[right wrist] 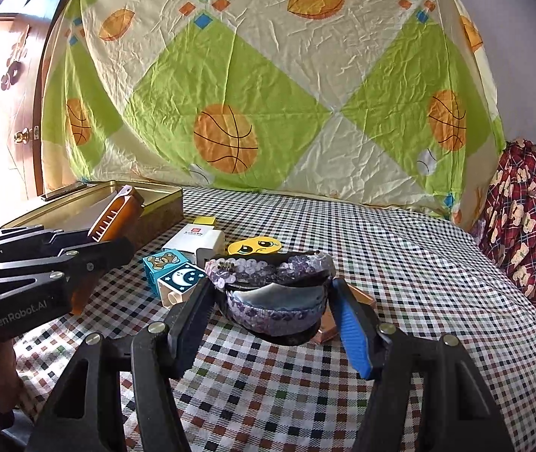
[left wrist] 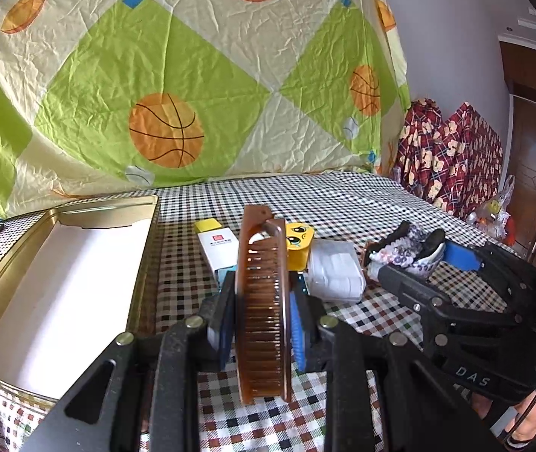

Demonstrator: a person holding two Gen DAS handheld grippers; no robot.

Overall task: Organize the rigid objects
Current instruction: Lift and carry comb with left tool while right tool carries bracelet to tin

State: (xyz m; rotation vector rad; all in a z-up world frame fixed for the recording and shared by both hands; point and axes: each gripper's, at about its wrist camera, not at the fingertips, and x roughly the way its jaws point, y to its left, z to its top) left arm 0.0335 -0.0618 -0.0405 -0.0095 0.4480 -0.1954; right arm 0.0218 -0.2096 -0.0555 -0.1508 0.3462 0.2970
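gold-rimmed rectangular tin (left wrist: 143, 263) is empty; nothing is sorted yet. left gripper (left wrist: 260, 293) clamps the amber plastic comb (left wrist: 262, 312); right gripper (right wrist: 271, 301) grips the sequined purple hair clip (right wrist: 271, 293), other items waiting.

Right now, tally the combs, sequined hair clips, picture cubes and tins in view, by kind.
Comb: 1
Sequined hair clip: 1
Picture cubes: 2
Tin: 1
Total: 5

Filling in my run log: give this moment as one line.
left gripper: shut on brown comb | right gripper: around sequined hair clip | tin: open
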